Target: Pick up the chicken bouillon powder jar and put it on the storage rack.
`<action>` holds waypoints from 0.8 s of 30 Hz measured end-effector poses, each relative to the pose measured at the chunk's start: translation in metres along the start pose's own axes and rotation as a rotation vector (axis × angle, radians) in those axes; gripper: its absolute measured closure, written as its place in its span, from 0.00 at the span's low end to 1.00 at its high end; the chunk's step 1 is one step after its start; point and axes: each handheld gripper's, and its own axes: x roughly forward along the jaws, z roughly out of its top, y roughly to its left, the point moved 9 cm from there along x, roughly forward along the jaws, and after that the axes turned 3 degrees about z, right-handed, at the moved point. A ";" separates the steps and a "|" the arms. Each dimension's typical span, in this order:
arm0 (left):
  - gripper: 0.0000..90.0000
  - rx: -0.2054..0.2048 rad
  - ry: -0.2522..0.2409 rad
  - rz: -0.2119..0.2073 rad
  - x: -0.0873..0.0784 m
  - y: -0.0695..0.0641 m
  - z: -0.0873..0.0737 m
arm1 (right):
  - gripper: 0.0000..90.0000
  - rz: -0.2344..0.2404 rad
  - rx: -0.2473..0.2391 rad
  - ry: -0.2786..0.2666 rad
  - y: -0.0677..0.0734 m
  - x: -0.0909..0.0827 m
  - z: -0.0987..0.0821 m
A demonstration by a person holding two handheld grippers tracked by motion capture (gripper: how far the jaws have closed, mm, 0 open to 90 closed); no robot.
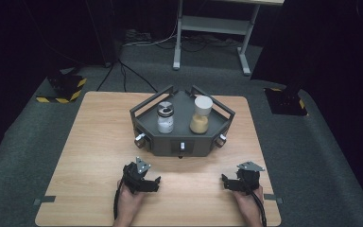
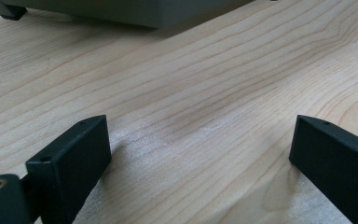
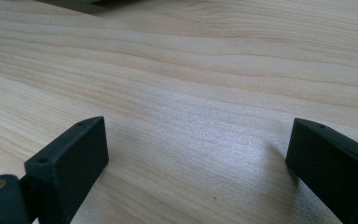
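My left gripper [image 1: 147,178] rests low over the wooden table [image 1: 94,142] near its front edge, held in a hand. In the left gripper view its jaws [image 2: 200,135] stand wide apart with only bare wood between them. My right gripper [image 1: 231,182] sits to the right at the same depth, and its jaws [image 3: 198,135] are also open over bare wood. Beyond both stands a grey railed stand [image 1: 182,142]. On it are a jar with a metal lid [image 1: 165,118] and white contents, and a white-capped jar [image 1: 200,115] of yellowish grains.
The stand has knobs on its front faces [image 1: 140,140] [image 1: 221,139] and a small switch [image 1: 182,146] in the middle. Its base edge [image 2: 121,11] lies at the top of the left gripper view. Floor stands with hazard tape [image 1: 64,90] and a desk frame [image 1: 212,28] lie beyond the table.
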 end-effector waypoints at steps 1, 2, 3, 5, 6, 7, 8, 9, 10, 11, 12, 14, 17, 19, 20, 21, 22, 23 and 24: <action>0.06 0.000 0.000 0.000 0.000 0.000 0.000 | 0.06 -0.002 0.002 0.000 0.000 0.000 0.000; 0.06 0.000 0.000 -0.001 0.000 0.000 0.000 | 0.06 -0.003 0.003 0.000 0.000 0.000 0.000; 0.06 0.000 0.000 -0.002 0.000 0.000 0.000 | 0.06 -0.003 0.004 0.000 0.000 0.000 0.000; 0.06 0.000 0.001 -0.002 0.000 0.000 0.000 | 0.06 -0.004 0.004 0.000 0.000 0.000 0.000; 0.06 0.000 0.000 -0.002 0.000 0.000 0.000 | 0.06 -0.003 0.004 0.000 0.000 0.000 0.000; 0.06 0.000 0.000 -0.002 0.000 0.000 0.000 | 0.06 -0.002 0.004 0.000 0.000 0.000 0.000; 0.06 0.000 0.000 -0.002 0.000 0.000 0.000 | 0.06 -0.001 0.005 0.000 0.000 0.000 0.000; 0.06 0.001 0.000 -0.002 0.000 0.000 0.000 | 0.06 -0.001 0.005 0.000 0.000 0.000 0.000; 0.06 0.001 0.000 -0.002 0.000 0.000 0.000 | 0.06 -0.001 0.005 0.000 0.000 0.000 0.000; 0.06 0.000 0.001 -0.002 0.000 0.000 0.000 | 0.06 -0.001 0.004 0.000 0.000 0.000 0.000; 0.06 0.001 0.000 -0.002 0.000 0.000 0.000 | 0.06 -0.001 0.004 0.000 0.000 0.000 0.000; 0.06 0.001 0.000 -0.002 0.000 0.000 0.000 | 0.06 -0.001 0.005 0.000 0.000 0.000 0.000; 0.06 0.001 0.000 -0.002 0.000 0.000 0.000 | 0.06 -0.001 0.004 0.000 0.000 0.000 0.000; 0.06 0.001 0.000 -0.002 0.000 0.000 0.000 | 0.06 -0.001 0.004 0.000 0.000 0.000 0.000; 0.06 0.001 0.000 -0.002 0.000 0.000 0.000 | 0.06 -0.001 0.005 0.000 0.000 0.000 0.000; 0.06 0.001 0.000 -0.001 0.000 0.000 0.000 | 0.06 -0.002 0.005 0.000 0.000 0.000 0.000; 0.06 0.001 0.000 -0.001 0.000 0.000 0.000 | 0.06 -0.002 0.005 0.000 0.000 0.000 0.000; 0.06 0.001 0.000 -0.001 0.000 0.000 0.000 | 0.06 -0.002 0.004 0.000 0.000 0.000 0.000; 0.06 0.001 0.000 -0.001 0.000 0.000 0.000 | 0.06 -0.002 0.007 0.000 0.000 0.000 0.000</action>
